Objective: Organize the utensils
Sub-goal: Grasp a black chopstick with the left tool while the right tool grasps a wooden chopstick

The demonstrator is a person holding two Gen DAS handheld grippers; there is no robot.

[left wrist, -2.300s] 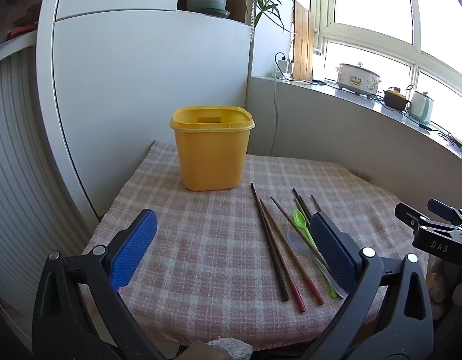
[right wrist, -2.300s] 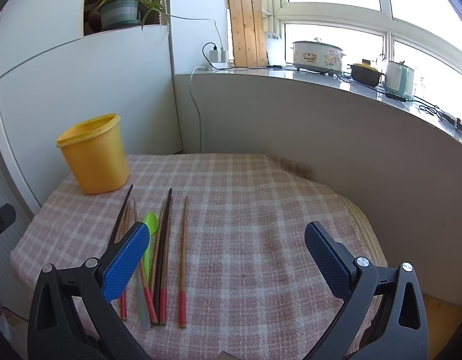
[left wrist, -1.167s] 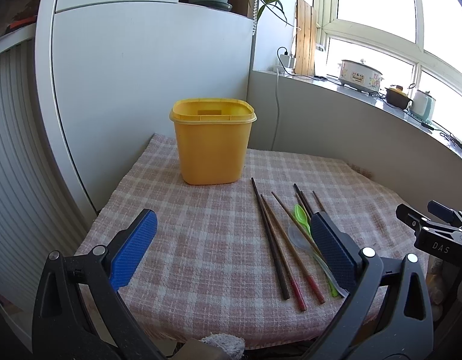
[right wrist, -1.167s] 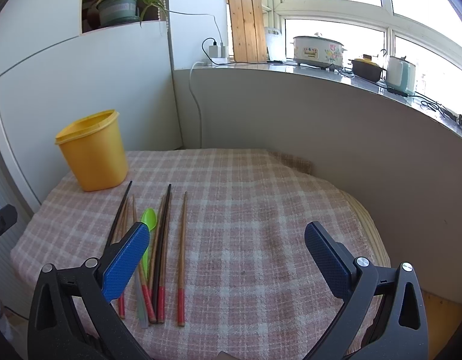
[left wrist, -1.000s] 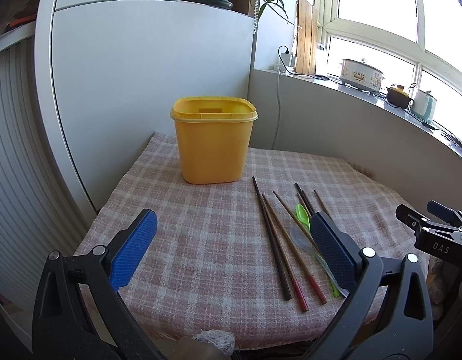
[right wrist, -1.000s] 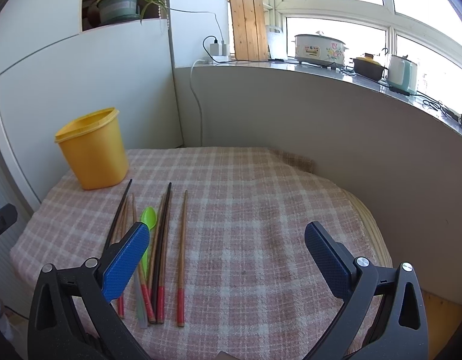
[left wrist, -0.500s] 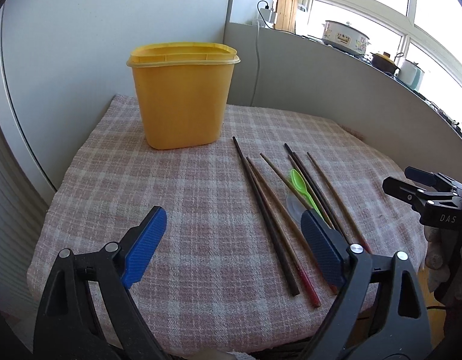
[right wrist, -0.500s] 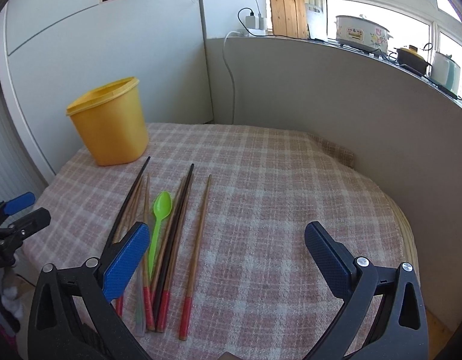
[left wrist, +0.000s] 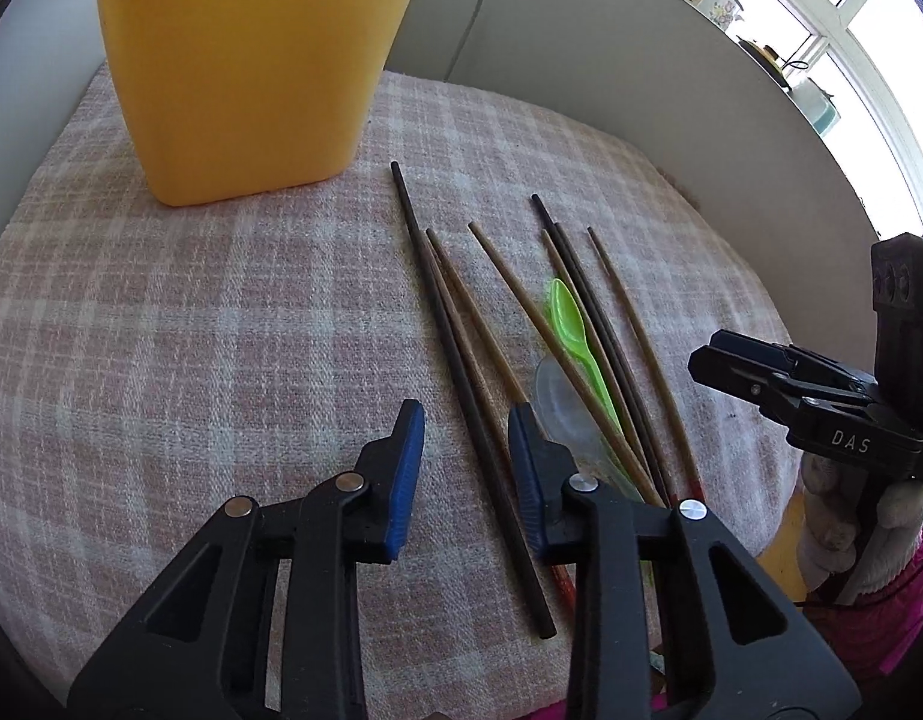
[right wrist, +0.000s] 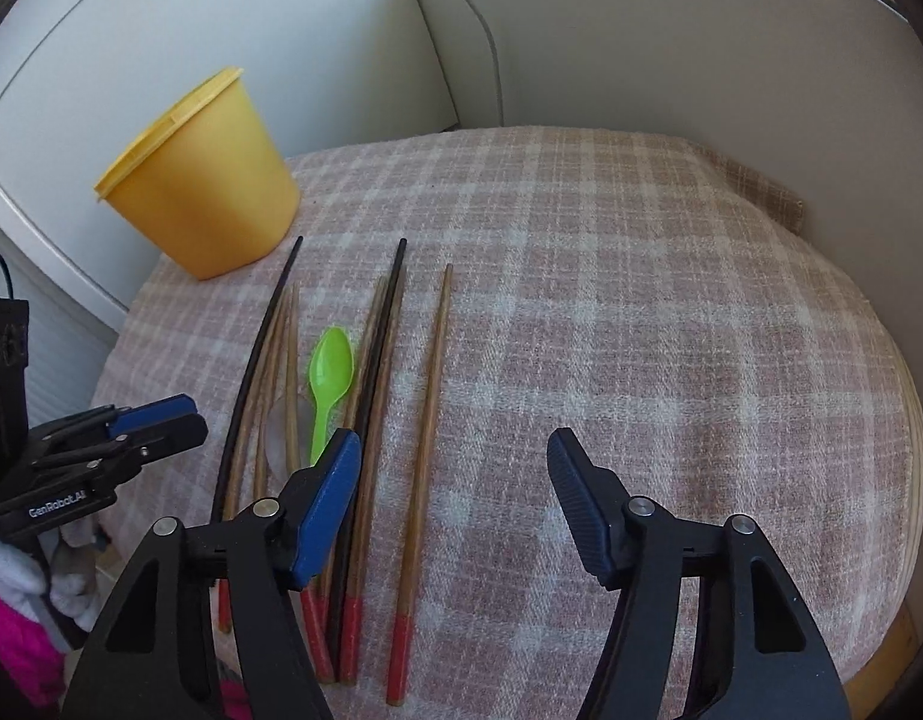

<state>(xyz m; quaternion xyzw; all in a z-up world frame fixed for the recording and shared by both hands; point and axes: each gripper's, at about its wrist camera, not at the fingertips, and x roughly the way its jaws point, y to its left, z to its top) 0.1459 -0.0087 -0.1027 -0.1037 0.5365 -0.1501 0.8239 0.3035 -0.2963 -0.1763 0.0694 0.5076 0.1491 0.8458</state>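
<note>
Chopsticks (right wrist: 422,450) on checked tablecloth (right wrist: 641,312) beside white walls, both tongs (left wrist: 466,459) (right wrist: 452,489) just narrowing, gripping nothing.

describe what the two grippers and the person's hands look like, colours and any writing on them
Both are black plastic clamp frames with blue ribbed pads and silver pivot pins. The left gripper reads "GenRobot.AI"; the right gripper reads "DAS". White knit gloves and a pink sleeve show.

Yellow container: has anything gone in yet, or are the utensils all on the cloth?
Nothing looks done: the chopsticks, green spoon and clear spoon all lie on the checked cloth beside the yellow container. In hand: the left gripper, its fingers just closing, straddles the dark chopstick unpinched; the right gripper, also closing, holds nothing. Every utensil remains.
</note>
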